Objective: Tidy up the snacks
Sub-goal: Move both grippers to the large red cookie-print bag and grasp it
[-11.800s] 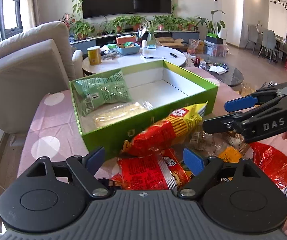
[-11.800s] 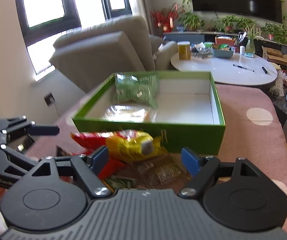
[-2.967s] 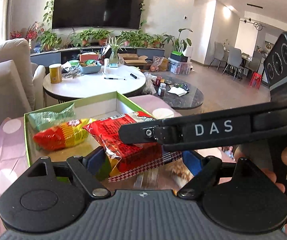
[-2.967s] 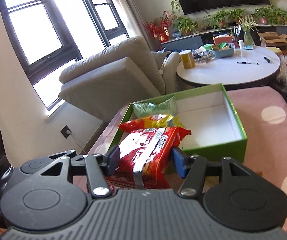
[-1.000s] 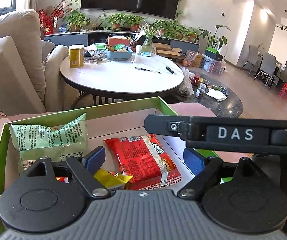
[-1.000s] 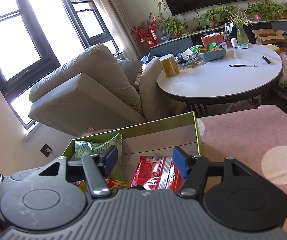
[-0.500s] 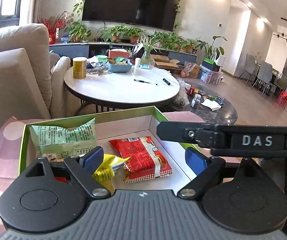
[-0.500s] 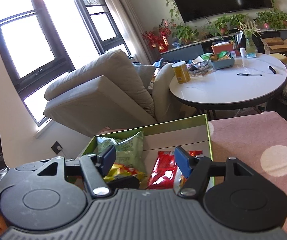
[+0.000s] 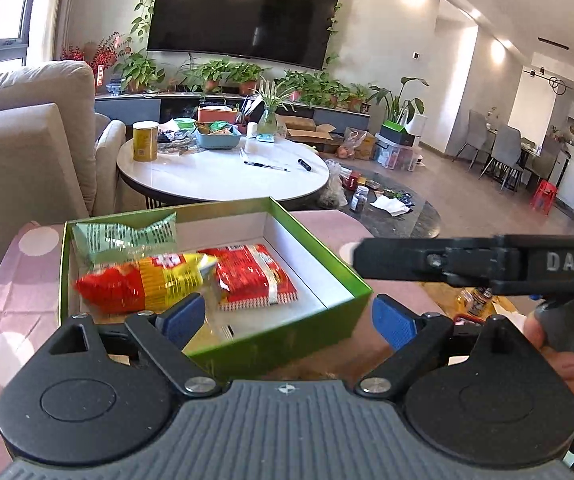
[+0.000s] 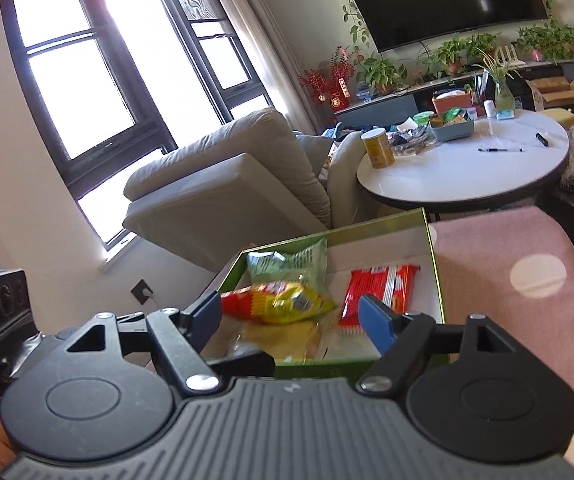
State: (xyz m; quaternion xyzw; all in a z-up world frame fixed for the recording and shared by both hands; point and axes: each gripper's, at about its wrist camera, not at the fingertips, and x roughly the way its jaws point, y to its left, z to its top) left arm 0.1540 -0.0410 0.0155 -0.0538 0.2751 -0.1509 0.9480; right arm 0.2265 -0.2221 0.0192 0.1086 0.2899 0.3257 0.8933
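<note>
A green box (image 9: 327, 322) (image 10: 433, 256) stands on the pink dotted tablecloth (image 9: 19, 276). In it lie a green packet (image 9: 123, 236) (image 10: 287, 262), a red and yellow packet (image 9: 147, 280) (image 10: 283, 300), a flat red packet (image 9: 253, 276) (image 10: 381, 288) and a clear yellowish packet (image 10: 271, 338). My left gripper (image 9: 287, 320) is open and empty, hovering above the box's near wall. My right gripper (image 10: 291, 314) is open and empty above the box's near side. The right gripper's arm (image 9: 483, 258) crosses the left wrist view at the right.
More snack wrappers (image 9: 475, 300) lie on the table right of the box, partly hidden by the right gripper. A round white table (image 9: 223, 172) with a yellow can (image 9: 145, 140) and a beige sofa (image 9: 27, 140) stand beyond the box.
Both grippers have drawn back and up from the box, open and empty. The flat red packet stays in the box where the right gripper let it go.
</note>
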